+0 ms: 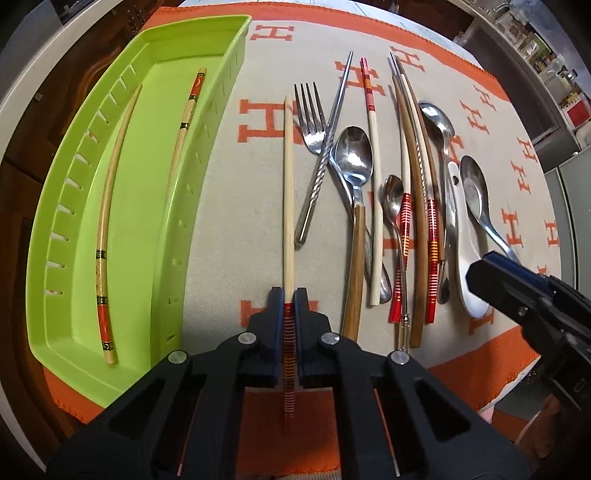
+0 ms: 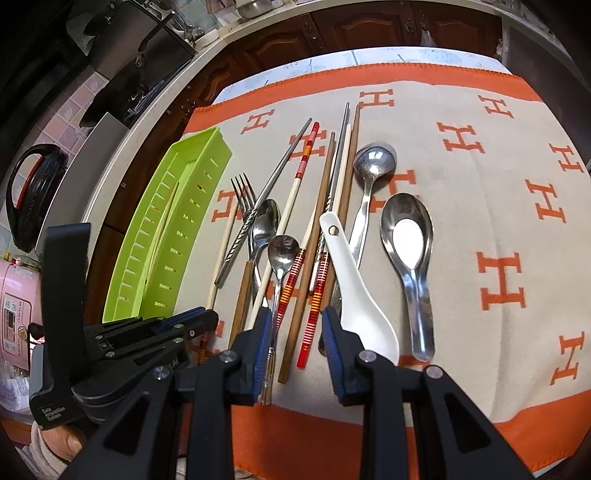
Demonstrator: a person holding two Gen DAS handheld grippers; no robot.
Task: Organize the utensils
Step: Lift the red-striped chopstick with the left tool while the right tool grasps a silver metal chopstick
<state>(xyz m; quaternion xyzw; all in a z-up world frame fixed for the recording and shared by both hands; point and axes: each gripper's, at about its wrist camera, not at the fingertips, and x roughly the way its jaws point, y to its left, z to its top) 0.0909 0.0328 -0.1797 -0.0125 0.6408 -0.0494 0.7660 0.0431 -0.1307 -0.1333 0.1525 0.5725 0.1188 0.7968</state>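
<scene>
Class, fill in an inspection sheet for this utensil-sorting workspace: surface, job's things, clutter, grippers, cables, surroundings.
Surface: beige cloth with orange H marks and an orange border, over a table.
Job's things: green tray at the left holds two patterned chopsticks; loose on the cloth lie a fork, metal spoons, a white ceramic spoon and more chopsticks.
Clutter: nothing seen beyond the utensils.
Grippers: left gripper is shut on a pale chopstick; right gripper is open above the pile.
Cables: nothing seen.
Surroundings: dark wood cabinets, a pink appliance, shelves of jars.
</scene>
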